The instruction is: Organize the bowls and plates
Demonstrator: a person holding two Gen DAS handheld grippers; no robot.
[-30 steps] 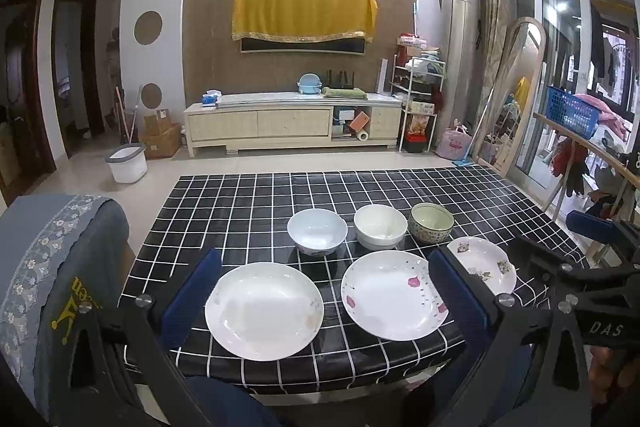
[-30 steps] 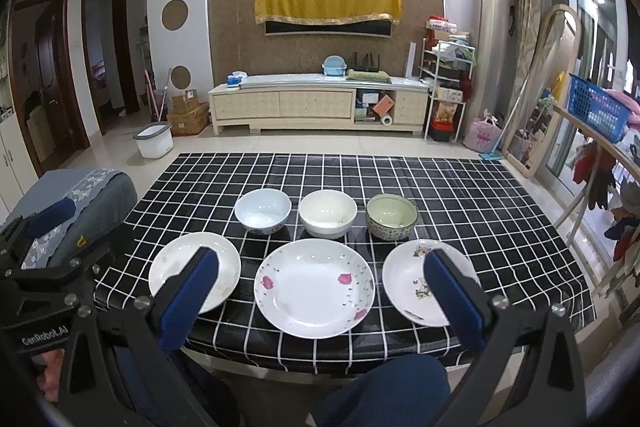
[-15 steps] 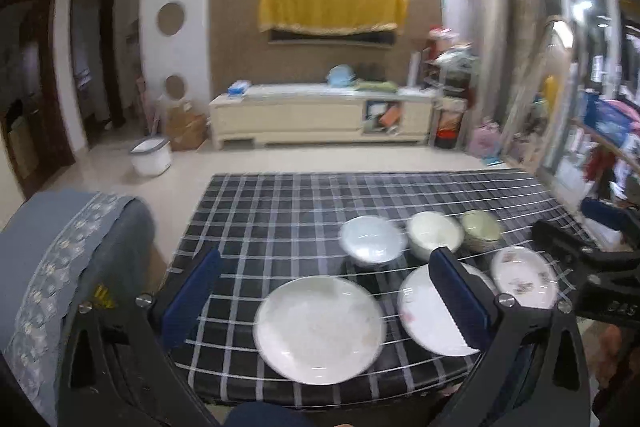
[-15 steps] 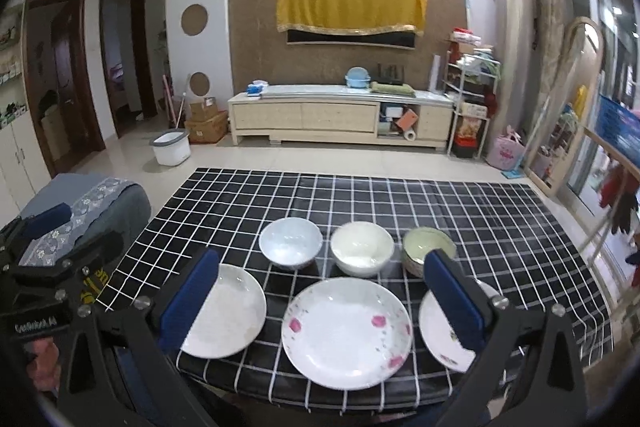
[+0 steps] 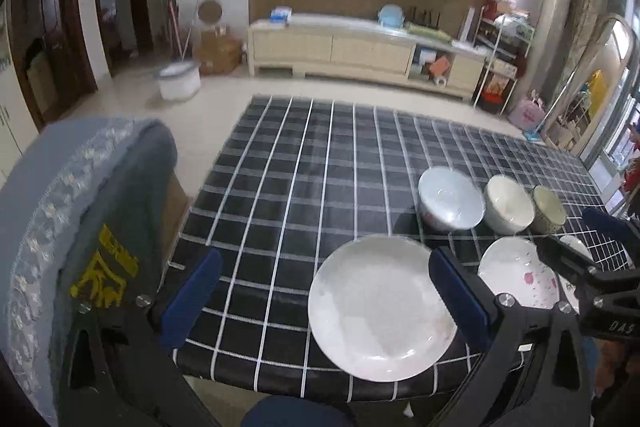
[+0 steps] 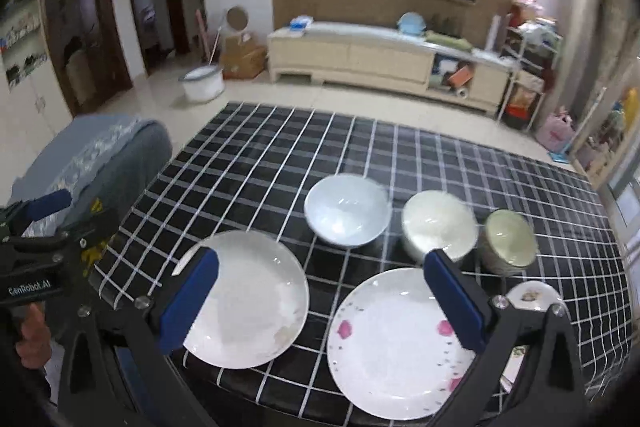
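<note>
On the black checked table [image 6: 280, 155] lie three plates in front: a plain white plate [image 6: 252, 299] [image 5: 380, 307], a pink-flowered plate [image 6: 396, 343] [image 5: 520, 271] and a small patterned plate [image 6: 532, 295]. Behind them stand three bowls: a pale blue bowl [image 6: 346, 209] [image 5: 450, 197], a white bowl [image 6: 438, 225] [image 5: 508, 203] and a greenish bowl [image 6: 508, 239] [image 5: 550, 209]. My left gripper [image 5: 324, 295] is open and empty, above the table's front left, beside the plain plate. My right gripper [image 6: 320, 295] is open and empty above the two larger plates.
A chair with a grey cover [image 5: 80, 227] stands at the table's left front corner. Behind the table are bare floor, a white bucket [image 5: 178, 81] and a low cream cabinet [image 5: 360, 47]. A rack and mirror [image 5: 600, 87] stand at the right.
Both grippers have swung left and dipped toward the table; the dishes have shifted right in both views. Nothing on the table has moved.
</note>
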